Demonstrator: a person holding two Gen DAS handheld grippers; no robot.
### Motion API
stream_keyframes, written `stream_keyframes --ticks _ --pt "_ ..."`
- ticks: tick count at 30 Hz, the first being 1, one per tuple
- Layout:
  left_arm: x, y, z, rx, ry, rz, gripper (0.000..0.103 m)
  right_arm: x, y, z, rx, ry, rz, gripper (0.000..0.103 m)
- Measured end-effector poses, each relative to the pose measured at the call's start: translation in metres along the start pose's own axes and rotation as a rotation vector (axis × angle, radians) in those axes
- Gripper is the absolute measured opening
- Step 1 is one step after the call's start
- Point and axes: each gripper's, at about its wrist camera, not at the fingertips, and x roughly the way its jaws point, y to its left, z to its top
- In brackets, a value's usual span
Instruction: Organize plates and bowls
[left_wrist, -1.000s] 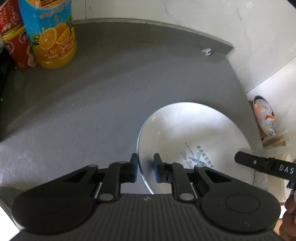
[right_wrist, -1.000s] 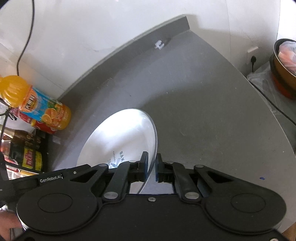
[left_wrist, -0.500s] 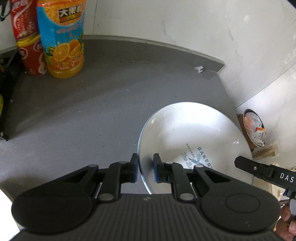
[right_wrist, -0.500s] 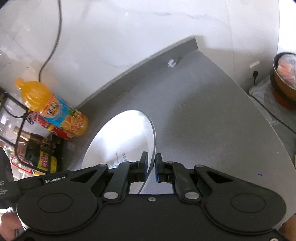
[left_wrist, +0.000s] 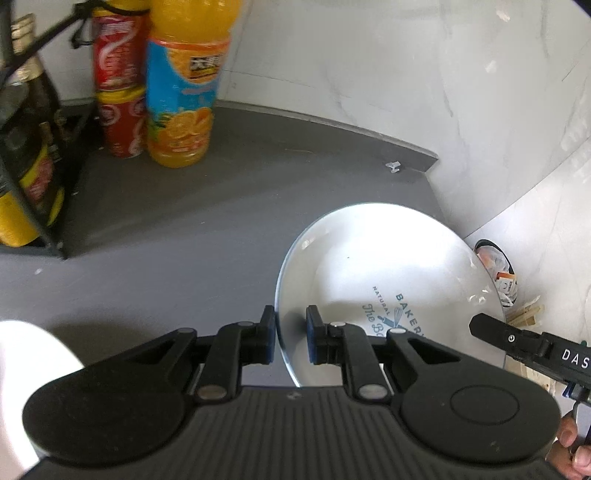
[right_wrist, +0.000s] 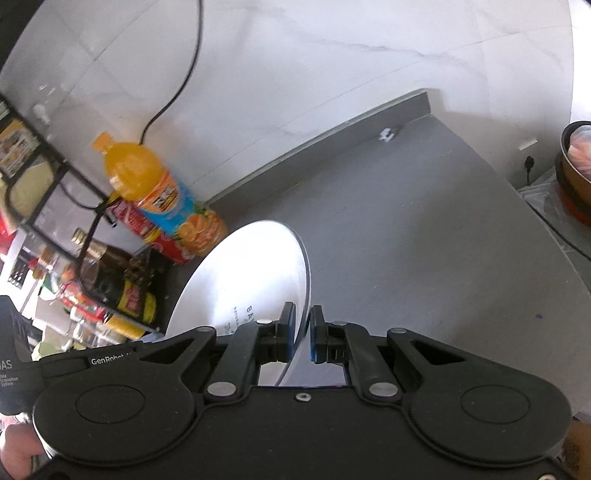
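Note:
A white plate (left_wrist: 384, 266) with a blue bakery print is held in the air above the grey counter (left_wrist: 184, 236). My left gripper (left_wrist: 290, 334) is shut on the plate's left rim. My right gripper (right_wrist: 303, 334) is shut on the opposite rim of the same plate (right_wrist: 251, 273), which hangs level between the two. In the left wrist view the right gripper's body (left_wrist: 532, 350) shows at the far right. Another white piece of crockery (left_wrist: 26, 373) shows at the lower left edge, partly cut off.
An orange juice bottle (left_wrist: 184, 88) and red cans (left_wrist: 118, 81) stand at the counter's back left beside a black wire rack (right_wrist: 55, 221) with dark bottles. A small white clip (left_wrist: 393, 167) lies by the marble wall. A pot (right_wrist: 576, 162) stands beyond the counter's right edge.
Both grippers have risen with the plate between them and pulled back from the wall. The bottle, cans and rack have come further into view.

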Motion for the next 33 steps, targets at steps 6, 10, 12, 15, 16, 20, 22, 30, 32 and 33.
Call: stream_keyframes --ticks 6,10,12,15,16,20,22,30,32,33 --pt "-0.03 0.016 -0.02 -0.019 -0.023 0.016 0.015 -0.016 0.027 -0.021 -0.055 -0.005 0.023 0.008" --pt "-0.052 0.029 -0.036 -0.04 -0.044 0.025 0.015 -0.029 0.043 -0.036 -0.081 -0.008 0.045 0.008" --pt "-0.065 0.036 -0.046 -0.047 -0.05 0.028 0.015 -0.034 0.051 -0.045 -0.095 -0.005 0.055 0.008" --pt "-0.083 0.046 -0.06 -0.059 -0.064 0.041 0.015 -0.039 0.066 -0.056 -0.12 0.002 0.069 0.008" --pt "-0.089 0.05 -0.065 -0.065 -0.07 0.048 0.015 -0.042 0.071 -0.059 -0.129 0.004 0.076 0.008" --pt "-0.114 0.064 -0.082 -0.09 -0.087 0.074 0.015 -0.052 0.089 -0.07 -0.141 0.0 0.111 0.008" --pt "-0.128 0.071 -0.088 -0.098 -0.098 0.081 0.015 -0.055 0.097 -0.073 -0.144 -0.005 0.121 0.008" --pt "-0.167 0.098 -0.093 -0.103 -0.122 0.091 0.015 -0.053 0.128 -0.083 -0.151 -0.015 0.127 0.008" --pt "-0.169 0.108 -0.09 -0.103 -0.126 0.079 0.015 -0.049 0.135 -0.085 -0.157 -0.018 0.128 0.008" --pt "-0.17 0.112 -0.089 -0.099 -0.126 0.072 0.014 -0.048 0.137 -0.086 -0.152 -0.019 0.128 0.008"
